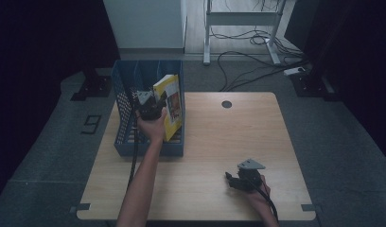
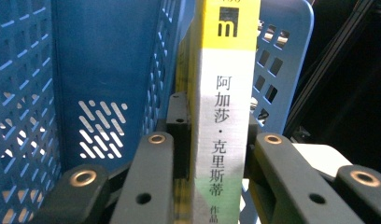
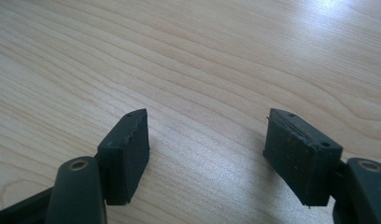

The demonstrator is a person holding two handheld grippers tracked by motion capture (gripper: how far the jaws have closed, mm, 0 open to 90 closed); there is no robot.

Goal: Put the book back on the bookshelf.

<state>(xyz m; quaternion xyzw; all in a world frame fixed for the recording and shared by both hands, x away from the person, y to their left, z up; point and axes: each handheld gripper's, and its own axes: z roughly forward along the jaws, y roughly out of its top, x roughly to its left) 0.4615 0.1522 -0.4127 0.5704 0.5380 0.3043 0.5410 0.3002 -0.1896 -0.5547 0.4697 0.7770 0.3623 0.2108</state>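
Gripping: the left gripper (image 1: 155,105) clamps a book (image 1: 171,104) by its spine, one jaw on each side.
Book: yellow cover, tilted, standing in the blue rack (image 1: 125,142) at the table's far left; its lower end is inside the rack and its top rises above the rack's rim.
Book up close: in the left gripper view the book (image 2: 223,116) has a pale spine with a yellow band at the top and a column of printed characters; the black pads press on both of its faces.
Rack up close: the rack's (image 2: 100,70) perforated blue walls stand to the left of the book and behind it; a divider sits just beside the book's left face.
Compartment: the book is in the rack's right part, next to its right wall.
Left hand: the hand (image 1: 152,126) holds the gripper over the rack, the forearm reaching in from the bottom edge.
Right gripper: the right gripper (image 1: 231,179) lies low on the table (image 1: 219,137) near the front right, well apart from the rack.
Right jaws: in the right gripper view the right gripper (image 3: 205,144) has its pads (image 3: 125,154) standing apart with bare wood between them.
Floor: cables (image 1: 248,61) run behind the table.
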